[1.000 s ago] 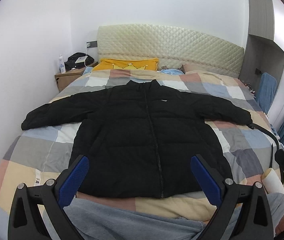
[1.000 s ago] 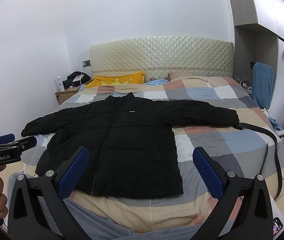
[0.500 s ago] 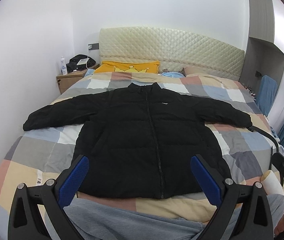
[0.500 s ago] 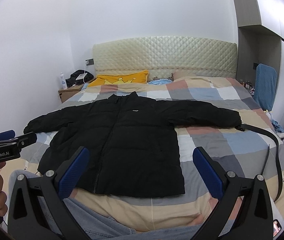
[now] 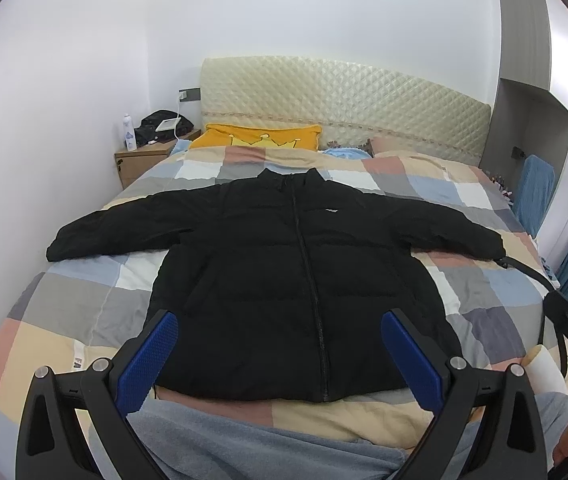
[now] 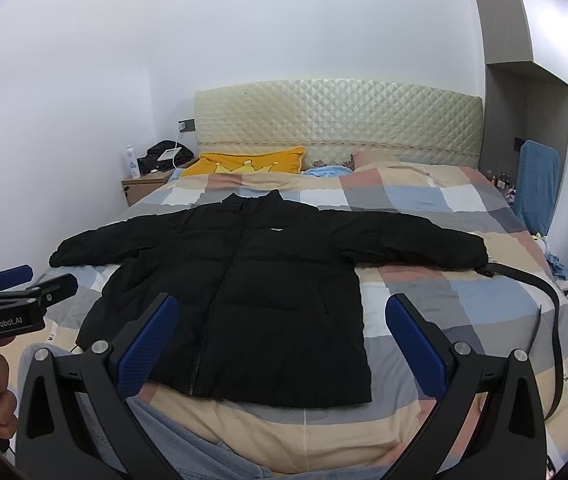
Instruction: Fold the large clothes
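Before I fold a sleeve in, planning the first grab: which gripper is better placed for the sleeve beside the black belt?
Right, probably. The right gripper is open over the jacket half nearest that sleeve and the belt; the left gripper sits farther over.

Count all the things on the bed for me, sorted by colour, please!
Black: 2, the black jacket and the black belt.
Yellow: 1, the yellow pillow.
Light blue: 1, a blue cloth by the headboard.
Pinkish: 1, a pillow, partly hidden.
Total: 5, all lying on the checked quilt.
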Tool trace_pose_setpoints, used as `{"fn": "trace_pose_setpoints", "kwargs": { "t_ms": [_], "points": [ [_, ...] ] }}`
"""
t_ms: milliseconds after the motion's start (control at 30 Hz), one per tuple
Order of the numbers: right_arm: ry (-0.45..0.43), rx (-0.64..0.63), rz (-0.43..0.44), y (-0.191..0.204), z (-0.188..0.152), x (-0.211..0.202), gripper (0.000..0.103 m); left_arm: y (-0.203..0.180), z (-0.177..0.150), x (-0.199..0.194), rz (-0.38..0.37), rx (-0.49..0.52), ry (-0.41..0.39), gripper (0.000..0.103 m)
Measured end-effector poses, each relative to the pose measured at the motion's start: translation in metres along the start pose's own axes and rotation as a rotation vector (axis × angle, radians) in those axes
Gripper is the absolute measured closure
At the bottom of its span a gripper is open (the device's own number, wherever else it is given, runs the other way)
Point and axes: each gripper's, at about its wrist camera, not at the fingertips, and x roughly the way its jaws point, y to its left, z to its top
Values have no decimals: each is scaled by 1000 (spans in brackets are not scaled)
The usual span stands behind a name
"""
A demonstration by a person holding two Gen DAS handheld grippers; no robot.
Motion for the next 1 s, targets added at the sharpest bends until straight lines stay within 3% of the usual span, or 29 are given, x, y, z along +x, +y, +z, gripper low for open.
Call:
{"fn": "trace_pose_setpoints", "kwargs": {
  "t_ms": [200,600,1000],
  "points": [
    [7,18,5,-6,-1,8,0,2,7,7,-3,-13,1,0],
    [-75,19,-33,-28,31,6,0,-40,49,10,-77,25,-57,0],
    [-148,46,-126,-76,66,17,0,-109,119,-4,-195,64,-191,0]
  ]
}}
